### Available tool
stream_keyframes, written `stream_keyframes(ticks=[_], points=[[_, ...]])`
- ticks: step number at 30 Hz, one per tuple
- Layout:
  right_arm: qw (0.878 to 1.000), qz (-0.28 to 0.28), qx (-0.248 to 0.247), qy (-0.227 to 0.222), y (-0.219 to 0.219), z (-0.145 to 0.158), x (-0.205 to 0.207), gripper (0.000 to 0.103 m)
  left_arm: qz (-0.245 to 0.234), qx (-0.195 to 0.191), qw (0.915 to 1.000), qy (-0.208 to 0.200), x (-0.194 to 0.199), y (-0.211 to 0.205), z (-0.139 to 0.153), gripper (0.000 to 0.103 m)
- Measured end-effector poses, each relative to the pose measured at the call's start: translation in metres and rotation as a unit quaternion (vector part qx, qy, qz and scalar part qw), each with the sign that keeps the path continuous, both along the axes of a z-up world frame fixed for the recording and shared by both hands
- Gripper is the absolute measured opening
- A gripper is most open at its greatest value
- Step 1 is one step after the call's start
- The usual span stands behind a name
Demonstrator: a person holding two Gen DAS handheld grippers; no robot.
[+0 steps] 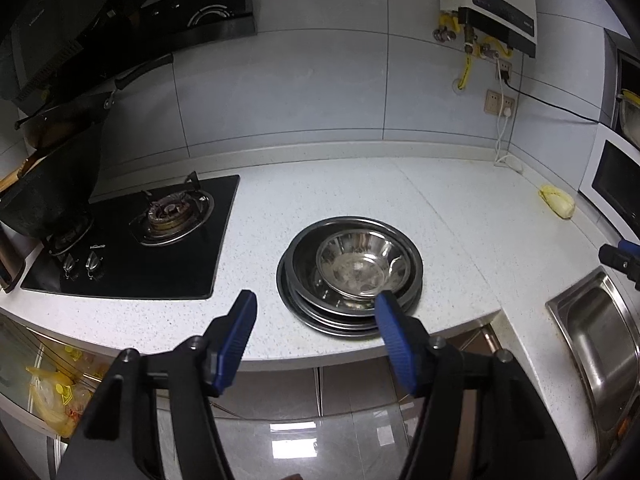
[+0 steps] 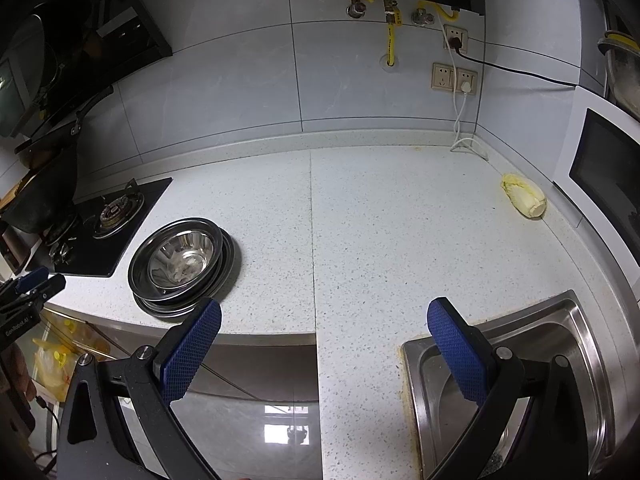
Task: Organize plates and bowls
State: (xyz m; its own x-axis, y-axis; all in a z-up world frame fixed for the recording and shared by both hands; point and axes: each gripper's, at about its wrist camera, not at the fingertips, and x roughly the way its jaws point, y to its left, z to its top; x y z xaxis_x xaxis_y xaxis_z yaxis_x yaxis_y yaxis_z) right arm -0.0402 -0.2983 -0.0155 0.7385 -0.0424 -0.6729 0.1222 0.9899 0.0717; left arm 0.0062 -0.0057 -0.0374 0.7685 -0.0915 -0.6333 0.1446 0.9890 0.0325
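A steel bowl [image 1: 357, 265] sits inside a stack of steel plates [image 1: 304, 300] near the front edge of the speckled white counter [image 1: 420, 208]. My left gripper [image 1: 316, 300] is open and empty, just in front of the stack, its right fingertip over the stack's near rim. The same bowl [image 2: 182, 262] and plates [image 2: 230, 264] show at the left in the right wrist view. My right gripper [image 2: 324, 314] is open and empty, above the counter's front edge, to the right of the stack. Its tip shows at the far right of the left wrist view [image 1: 618, 258].
A black gas hob [image 1: 132, 248] with a dark pot [image 1: 44, 196] lies left of the stack. A steel sink [image 2: 520, 380] is at the right. A cabbage piece [image 2: 524, 200] lies by a white microwave [image 2: 600, 184]. A water heater [image 1: 492, 4] hangs above wall sockets.
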Motion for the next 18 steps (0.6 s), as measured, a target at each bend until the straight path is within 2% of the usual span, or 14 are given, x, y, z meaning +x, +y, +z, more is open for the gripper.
stream_keyframes(ticks=[7,18], points=[[1.0,0.004,0.001,0.002,0.0,-0.0021,0.0006,0.101,0.0,-0.002,0.9999,0.014,0.0018,0.0,-0.0036,0.064],[1.0,0.01,0.0,0.004,0.0004,-0.0041,0.0013,0.101,0.003,0.003,1.0,0.003,-0.0018,-0.0019,-0.0017,0.064]])
